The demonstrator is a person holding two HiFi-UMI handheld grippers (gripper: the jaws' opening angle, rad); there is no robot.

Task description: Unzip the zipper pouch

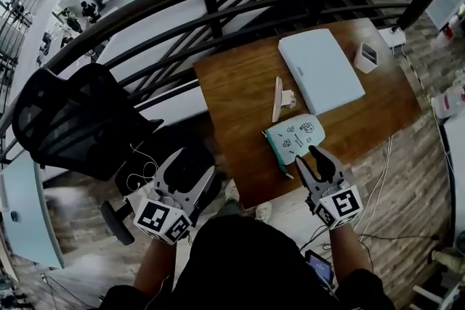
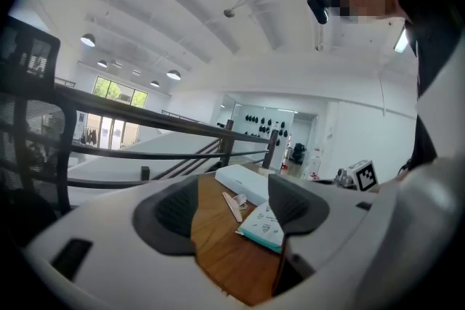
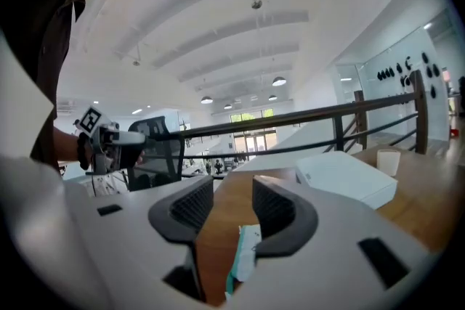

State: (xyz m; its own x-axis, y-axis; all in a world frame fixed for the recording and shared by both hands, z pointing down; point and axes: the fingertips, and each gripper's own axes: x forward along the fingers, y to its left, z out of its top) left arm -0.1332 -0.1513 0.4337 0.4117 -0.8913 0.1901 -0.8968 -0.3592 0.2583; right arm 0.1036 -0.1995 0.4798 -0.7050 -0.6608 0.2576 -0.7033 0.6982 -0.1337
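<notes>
both pairs of jaws stand spread and pinch nothing. the right gripper (image 1: 306,158) has its tips over the near corner of the zipper pouch (image 1: 294,138). in the right gripper view the teal edge (image 3: 234,268) of the pouch shows low in the gap of this gripper (image 3: 232,203), but the pads do not press on it. the pouch lies flat on the wooden table (image 1: 232,83), just beside the white box (image 1: 320,69), on the side of the box that faces the person. a thin pale stick (image 1: 277,98) lies also beside the box, near the pouch. the teal edge (image 1: 276,152), i judge it to be the zipper side, is the side of the pouch turned away from the box, and it runs roughly along the line in which the right gripper points. the left gripper (image 1: 187,165) is much further from the box, off the table's edge, and the pouch (image 2: 265,223) is seen well ahead between its jaws. so the right hand is the nearer one. i think the next move needs one gripper to hold the pouch body and the other to find the zipper pull, which i cannot make out here.
</notes>
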